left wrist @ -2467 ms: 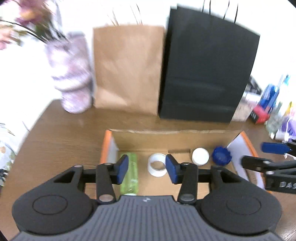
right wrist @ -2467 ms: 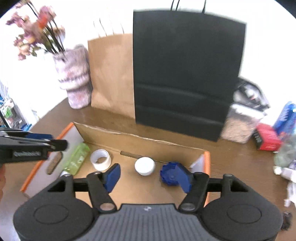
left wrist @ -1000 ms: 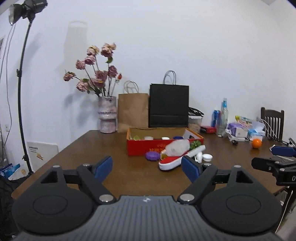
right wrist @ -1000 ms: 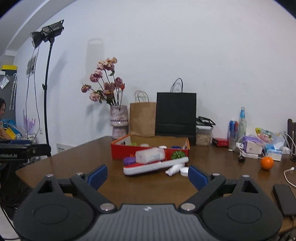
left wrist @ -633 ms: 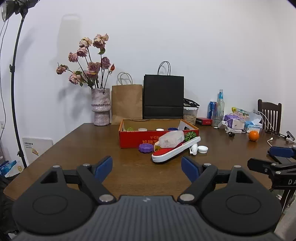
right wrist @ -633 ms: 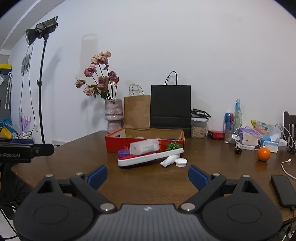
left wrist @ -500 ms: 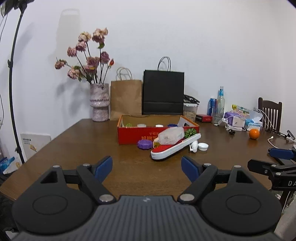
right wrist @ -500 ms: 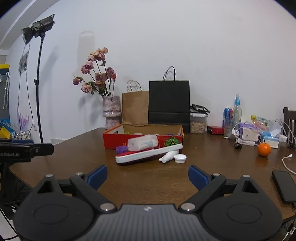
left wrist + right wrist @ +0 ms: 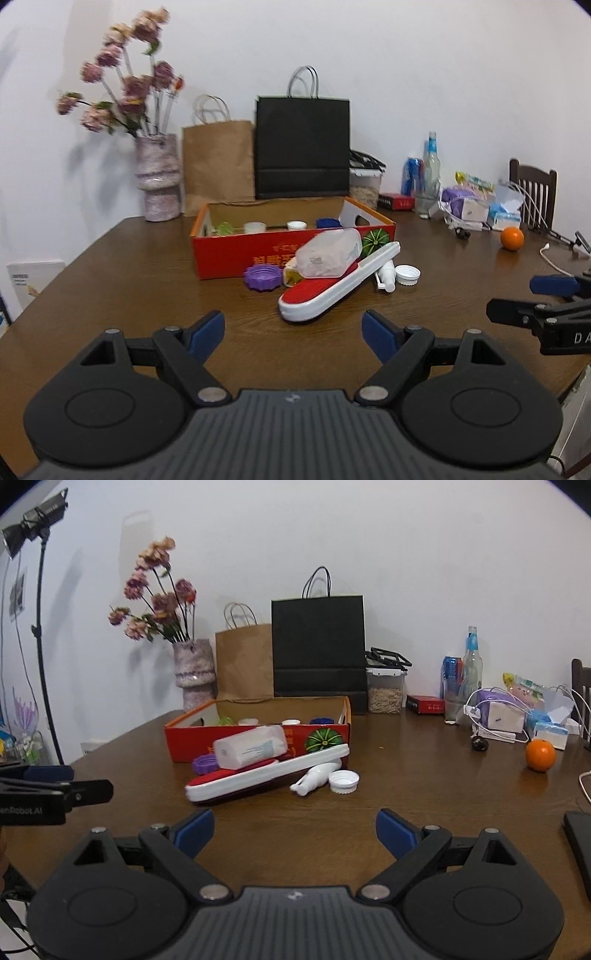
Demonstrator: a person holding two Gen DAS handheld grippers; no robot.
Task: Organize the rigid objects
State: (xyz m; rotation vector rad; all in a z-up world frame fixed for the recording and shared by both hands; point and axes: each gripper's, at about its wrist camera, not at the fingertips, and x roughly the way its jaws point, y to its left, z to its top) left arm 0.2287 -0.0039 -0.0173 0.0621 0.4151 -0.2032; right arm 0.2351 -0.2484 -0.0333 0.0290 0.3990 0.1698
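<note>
currently both grippers are held above the near edge of the worktop [image 9: 147, 266], well apart from the things to be sorted. the fingers of the left gripper [image 9: 293, 331] are spread wide and nothing is held between them; the same is seen for the right gripper [image 9: 294, 830]. the red box [image 9: 236, 251] is placed further back, with some small caps already inside. in front of it a pile is seen: a clear container [image 9: 327, 253] is resting on a red and white brush [image 9: 332, 288], with a purple lid [image 9: 261, 277], a white cap [image 9: 407, 275] and a small white bottle [image 9: 314, 777] just beside. if the brush is pulled first, the container is likely to be tipped off, and the caps may be pushed away.
</note>
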